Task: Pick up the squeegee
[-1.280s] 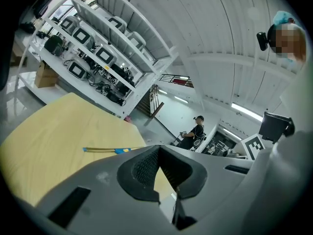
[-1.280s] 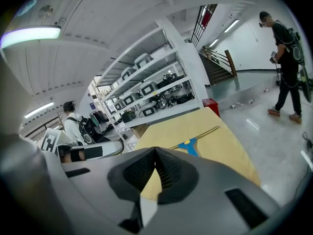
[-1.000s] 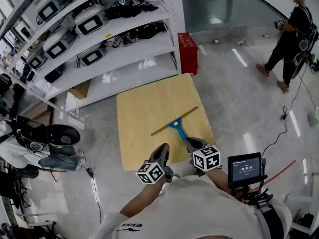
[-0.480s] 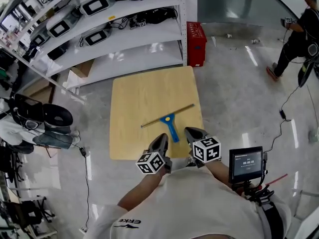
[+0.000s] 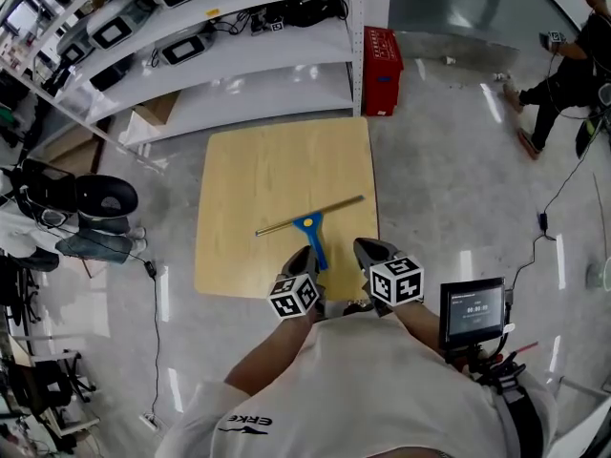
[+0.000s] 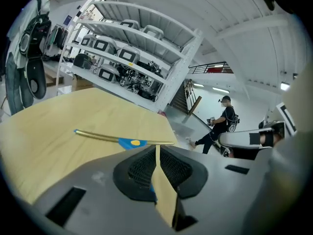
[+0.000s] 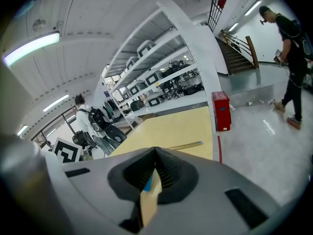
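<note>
Fingers (image 6: 139, 170) of L gripper (image 5: 307, 256) & R gripper (image 5: 368, 248) pressed together, nothing btwn; squeegee (image 5: 310, 229) lies flat on wood board (image 5: 248, 170), handle twd person, prob. for easy grab, just ahead, not gripped yet.

- Left gripper (image 6: 157, 152): its jaws stood together, tips meeting, with nothing clamped between them.
- Squeegee (image 6: 131, 142): it lay flat on the wooden board (image 6: 63, 114) just beyond the jaw tips, showing a brass-coloured blade bar and a blue head.
- White shelving rack (image 6: 146, 58): it stood behind the board, its shelves loaded with devices and cables.
- Person (image 6: 222, 124): stood on the glossy floor at right, near a staircase (image 6: 190, 94).
</note>
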### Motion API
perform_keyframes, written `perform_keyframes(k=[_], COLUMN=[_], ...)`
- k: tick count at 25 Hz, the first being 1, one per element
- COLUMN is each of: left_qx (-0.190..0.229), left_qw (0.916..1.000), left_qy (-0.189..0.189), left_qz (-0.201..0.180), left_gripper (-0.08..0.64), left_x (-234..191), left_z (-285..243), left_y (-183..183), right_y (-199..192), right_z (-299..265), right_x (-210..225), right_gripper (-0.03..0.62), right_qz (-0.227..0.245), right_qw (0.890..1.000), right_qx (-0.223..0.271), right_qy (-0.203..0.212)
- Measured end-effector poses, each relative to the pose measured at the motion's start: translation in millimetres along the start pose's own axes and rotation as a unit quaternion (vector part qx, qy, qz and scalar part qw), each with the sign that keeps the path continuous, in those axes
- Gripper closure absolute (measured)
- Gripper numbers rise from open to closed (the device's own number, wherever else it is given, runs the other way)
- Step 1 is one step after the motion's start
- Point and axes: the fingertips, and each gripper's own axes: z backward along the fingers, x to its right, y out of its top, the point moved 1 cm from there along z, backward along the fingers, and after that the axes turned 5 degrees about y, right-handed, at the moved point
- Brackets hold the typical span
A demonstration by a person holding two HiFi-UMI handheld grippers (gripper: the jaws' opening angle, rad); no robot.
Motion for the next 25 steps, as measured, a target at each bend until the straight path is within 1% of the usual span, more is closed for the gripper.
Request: perform_keyframes(k=[3,4,7,11,16,21,25], left_qx=[-0.017,-0.024,-0.044,-0.070,-0.096,-0.119,-0.125], left_qw=[0.9993,0.9988,0.9968,0.9936,0.9895,0.9838,0.9813], left_qy=[0.029,0.039,0.065,0.087,0.103,0.124,0.134], left_qz=[-0.014,-0.017,-0.010,-0.014,-0.032,-0.051,-0.058], left_gripper=[0.551,0.537,0.445,0.394,0.365,0.364,0.365], left_x=[-10.5,-13.6,-21.6,-30.5,-39.2,-50.2,-51.3], left_z=[-20.4,-30.1,-53.6,-61.2,-78.4,-91.3,-97.6], left_y=[-5.9,-6.9,-13.0,-25.0,-34.8,-44.1,-47.4], right_y=[0.9,2.9,6.9,5.5,10.8,8.0,9.7], right_z=[-6.6,-9.6,-13.2,-8.9,-9.1,-7.0,-5.8], right_x=[13.4,20.3,36.7,38.3,48.1,54.3,57.9], right_gripper=[0.589,0.589,0.589,0.589,0.589,0.589,0.589], right_qz=[-0.006,-0.007,-0.011,-0.013,-0.013,-0.015,-0.016], right_qw=[1.000,1.000,1.000,1.000,1.000,1.000,1.000], right_qx=[-0.005,-0.006,-0.008,-0.013,-0.013,-0.017,-0.016], right_qy=[0.001,0.002,0.001,-0.004,-0.014,-0.018,-0.021])
